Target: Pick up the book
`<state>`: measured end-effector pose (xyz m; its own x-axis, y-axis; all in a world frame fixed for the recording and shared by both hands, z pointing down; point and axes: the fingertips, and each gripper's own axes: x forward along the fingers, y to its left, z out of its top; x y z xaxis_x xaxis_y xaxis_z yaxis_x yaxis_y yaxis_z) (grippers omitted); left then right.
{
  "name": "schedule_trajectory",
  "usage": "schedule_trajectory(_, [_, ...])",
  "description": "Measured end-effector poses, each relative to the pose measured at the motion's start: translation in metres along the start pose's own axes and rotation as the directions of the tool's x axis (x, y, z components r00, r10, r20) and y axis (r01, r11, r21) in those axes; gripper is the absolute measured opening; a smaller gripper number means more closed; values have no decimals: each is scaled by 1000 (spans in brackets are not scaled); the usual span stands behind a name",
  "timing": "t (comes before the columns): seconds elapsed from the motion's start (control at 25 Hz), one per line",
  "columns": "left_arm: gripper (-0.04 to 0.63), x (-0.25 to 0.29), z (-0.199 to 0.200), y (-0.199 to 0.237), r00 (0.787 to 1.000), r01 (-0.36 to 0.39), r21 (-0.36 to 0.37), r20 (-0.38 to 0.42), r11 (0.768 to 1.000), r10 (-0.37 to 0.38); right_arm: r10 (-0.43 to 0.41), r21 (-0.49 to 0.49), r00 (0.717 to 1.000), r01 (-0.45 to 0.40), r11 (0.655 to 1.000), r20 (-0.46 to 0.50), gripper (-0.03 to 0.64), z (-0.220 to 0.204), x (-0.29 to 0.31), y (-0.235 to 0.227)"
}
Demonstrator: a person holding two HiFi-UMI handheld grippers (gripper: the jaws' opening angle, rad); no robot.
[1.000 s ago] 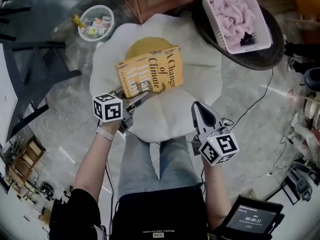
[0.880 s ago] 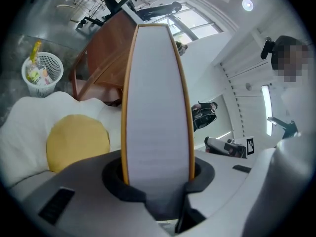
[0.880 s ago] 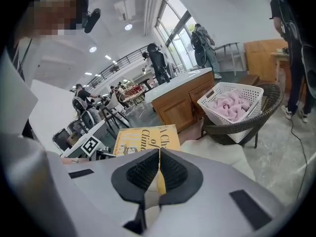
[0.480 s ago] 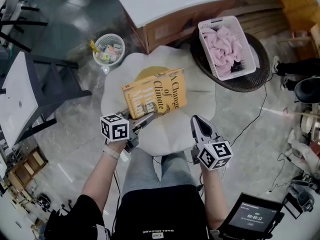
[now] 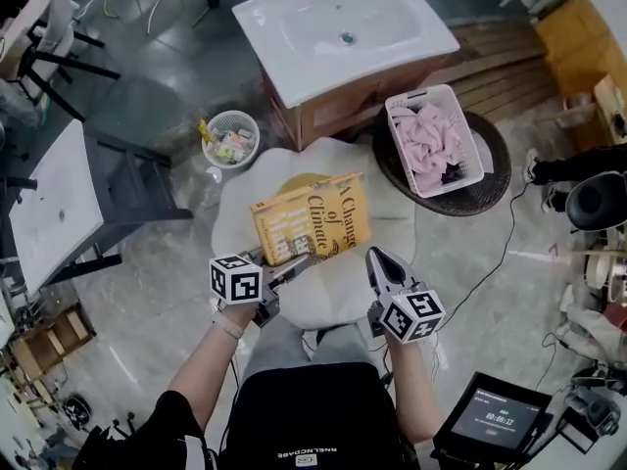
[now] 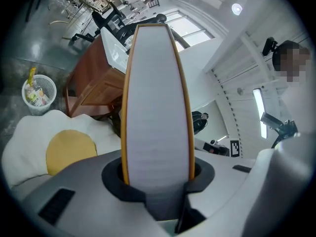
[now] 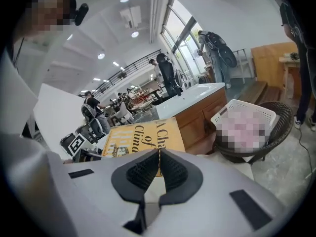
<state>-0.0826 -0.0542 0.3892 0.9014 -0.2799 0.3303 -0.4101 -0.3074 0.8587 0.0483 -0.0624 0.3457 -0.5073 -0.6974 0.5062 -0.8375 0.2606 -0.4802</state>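
Note:
The yellow book [image 5: 312, 218] hangs tilted in the air above the white egg-shaped cushion [image 5: 397, 213]. My left gripper [image 5: 292, 262] is shut on the book's lower left corner. In the left gripper view the book's white page edge [image 6: 157, 107] stands upright between the jaws of the left gripper [image 6: 158, 181], and the cushion's yellow centre [image 6: 69, 149] lies below at the left. My right gripper [image 5: 378, 259] is shut and empty, just right of the book and apart from it. In the right gripper view the book's cover [image 7: 143, 135] shows beyond the closed right gripper [image 7: 159, 164].
A white sink on a wooden cabinet [image 5: 343, 27] stands beyond the cushion. A white basket of pink cloth [image 5: 431, 140] sits on a dark round mat at the right. A wire waste bin [image 5: 232, 138] and a dark-framed table [image 5: 59, 204] are at the left. A screen [image 5: 495, 421] is at the lower right.
Both grippers have risen. The book has come up off the cushion with the left gripper, and the floor now looks farther away, with the sink in view.

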Motion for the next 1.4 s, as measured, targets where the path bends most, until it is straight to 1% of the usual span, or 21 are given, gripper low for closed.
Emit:
schedule_trajectory(0.12, [155,-11,5,-23,1000,11,11,19,1000,-11,21,-10,1000,-21,1000,5,28,9,-7,15])
schedule_trajectory(0.28, [155,-21,27,-46,997,19,33,78,999,-22,60,-54,998,-59,997,17,28,32,-7,31])
schedule_trajectory(0.44, [155,-37,50,-67,993,-5,53,115,999,-1,100,-79,994,-97,992,35,28,65,-9,48])
schedule_trajectory(0.6, [155,-67,57,-90,987,-24,55,160,998,15,121,-90,991,-116,989,51,28,81,-23,71])
schedule_trajectory(0.72, [155,-85,65,-105,978,-33,59,208,998,20,145,-110,987,-137,984,63,28,93,-30,85])
schedule_trajectory(0.88, [155,-108,73,-118,964,-46,89,264,995,21,179,-146,980,-165,975,83,28,104,-35,108])
schedule_trajectory(1.04, [155,-127,79,-144,948,-60,99,317,993,26,206,-159,975,-190,969,88,28,114,-53,126])
schedule_trajectory(1.24, [155,-140,77,-173,935,-75,126,354,989,25,235,-185,967,-214,959,98,28,124,-71,139])
schedule_trajectory(1.4, [155,-148,74,-184,922,-90,134,386,987,31,257,-205,961,-232,951,106,28,133,-79,147])
